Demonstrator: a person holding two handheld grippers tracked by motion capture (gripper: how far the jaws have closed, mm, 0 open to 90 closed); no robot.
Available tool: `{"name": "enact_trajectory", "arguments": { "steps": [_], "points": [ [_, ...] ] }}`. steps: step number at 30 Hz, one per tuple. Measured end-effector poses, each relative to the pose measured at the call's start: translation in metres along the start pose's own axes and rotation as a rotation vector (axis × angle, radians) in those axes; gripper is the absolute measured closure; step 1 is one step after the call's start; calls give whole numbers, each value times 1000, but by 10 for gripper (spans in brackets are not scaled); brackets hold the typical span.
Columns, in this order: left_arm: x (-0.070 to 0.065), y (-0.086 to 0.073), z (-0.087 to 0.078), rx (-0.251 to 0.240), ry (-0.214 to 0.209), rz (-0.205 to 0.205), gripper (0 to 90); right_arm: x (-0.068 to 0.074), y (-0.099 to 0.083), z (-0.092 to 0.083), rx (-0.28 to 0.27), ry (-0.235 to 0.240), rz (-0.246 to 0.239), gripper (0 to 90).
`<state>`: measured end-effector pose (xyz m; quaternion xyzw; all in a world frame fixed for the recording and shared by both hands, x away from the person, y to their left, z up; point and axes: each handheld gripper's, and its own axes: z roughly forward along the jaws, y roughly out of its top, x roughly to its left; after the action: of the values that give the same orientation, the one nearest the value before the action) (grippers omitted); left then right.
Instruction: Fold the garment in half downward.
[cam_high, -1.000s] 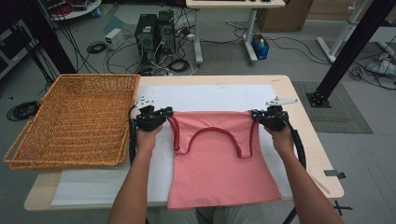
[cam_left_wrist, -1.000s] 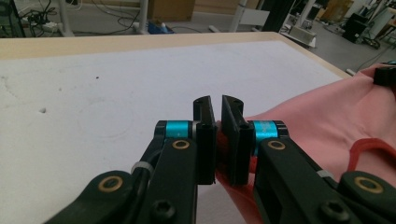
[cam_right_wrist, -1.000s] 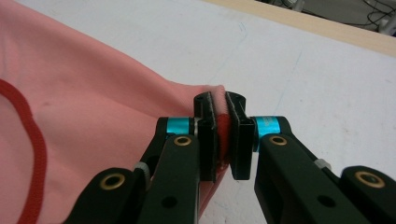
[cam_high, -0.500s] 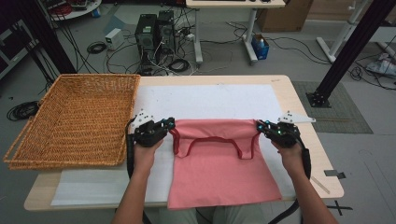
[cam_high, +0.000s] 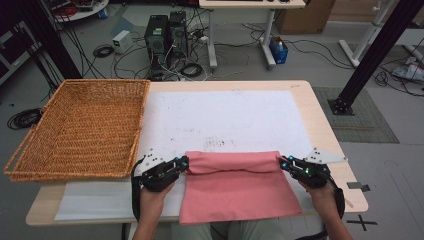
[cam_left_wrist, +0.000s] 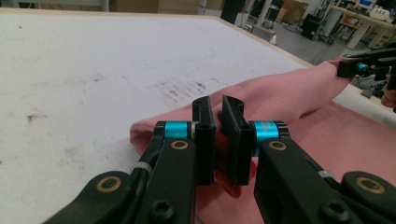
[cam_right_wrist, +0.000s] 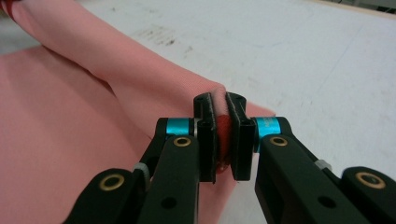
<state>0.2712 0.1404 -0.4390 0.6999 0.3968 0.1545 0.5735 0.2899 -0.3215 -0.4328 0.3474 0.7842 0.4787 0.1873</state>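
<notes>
High view: pink garment (cam_high: 235, 187) folded at lower centre on the white mat (cam_high: 225, 120), left gripper (cam_high: 184, 163) and right gripper (cam_high: 283, 162) at its fold's ends; wicker basket (cam_high: 80, 125) at left. Left gripper view: jaws nearly closed, pinching pink cloth at lower centre. Right gripper view: jaws likewise clamped on cloth, centre frame.

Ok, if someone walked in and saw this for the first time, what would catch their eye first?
Most likely the pink garment on the near edge of the table, with its top edge folded over and pinched at each end by the left gripper and the right gripper. Next would be the big wicker basket on the table's left side, and the white mat that bears dark smudges.
</notes>
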Motion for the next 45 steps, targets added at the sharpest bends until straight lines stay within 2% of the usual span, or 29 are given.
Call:
{"name": "enact_trajectory", "arguments": {
  "steps": [2, 4, 5, 7, 10, 12, 15, 19, 20, 22, 25, 27, 28, 29, 30, 32, 34, 35, 36, 39, 40, 45],
  "points": [
    [-7, -3, -5, -9, 1, 3, 780, 4, -7, -7, -4, -2, 11, 834],
    [-8, -3, -9, -19, 26, -11, 596, 7, -11, -13, -3, -4, 19, 804],
    [-7, -1, -11, -23, 36, -23, 528, 8, -12, -15, -2, -4, 25, 744],
    [-2, 5, -13, -38, 71, -51, 447, 6, -9, -20, -19, 0, 58, 598],
    [11, 14, -11, -26, 100, -90, 405, 1, -1, -27, -78, -1, 135, 474],
    [20, 20, -2, 11, 87, -123, 389, -4, 6, -25, -86, -24, 169, 423],
    [29, 27, 17, 74, 53, -137, 374, -11, 17, -8, -25, -61, 188, 410],
    [38, 29, 42, 165, 40, -165, 336, -19, 24, 20, 59, -73, 190, 408],
    [41, 28, 47, 182, 44, -171, 336, -21, 25, 27, 77, -72, 201, 408],
    [45, 26, 52, 210, 87, -184, 306, -24, 26, 36, 109, -67, 202, 409],
    [47, 22, 56, 246, 80, -179, 303, -27, 25, 46, 161, -65, 202, 418],
    [46, 20, 58, 276, 72, -165, 307, -29, 22, 50, 198, -56, 208, 455],
    [45, 19, 59, 291, 72, -160, 323, -29, 20, 51, 212, -44, 212, 522],
    [45, 18, 59, 307, 59, -146, 378, -29, 19, 52, 222, -25, 211, 553],
    [44, 17, 59, 322, 37, -135, 478, -28, 17, 53, 234, -17, 203, 586],
    [40, 15, 61, 358, 18, -94, 668, -28, 16, 54, 241, 13, 192, 720],
    [37, 16, 62, 358, 23, -77, 798, -25, 16, 54, 242, 30, 180, 840],
    [38, 16, 62, 354, 24, -76, 815, -24, 16, 54, 237, 31, 165, 853],
    [39, 16, 62, 342, 26, -87, 831, -23, 18, 54, 242, 27, 170, 862],
    [50, 21, 58, 259, 50, -127, 851, -25, 26, 52, 197, -8, 168, 869],
    [54, 24, 57, 245, 61, -133, 852, -25, 29, 52, 177, -19, 169, 869],
    [69, 43, 61, 171, 108, -111, 850, -34, 43, 64, 123, -91, 163, 870]
  ]
}}
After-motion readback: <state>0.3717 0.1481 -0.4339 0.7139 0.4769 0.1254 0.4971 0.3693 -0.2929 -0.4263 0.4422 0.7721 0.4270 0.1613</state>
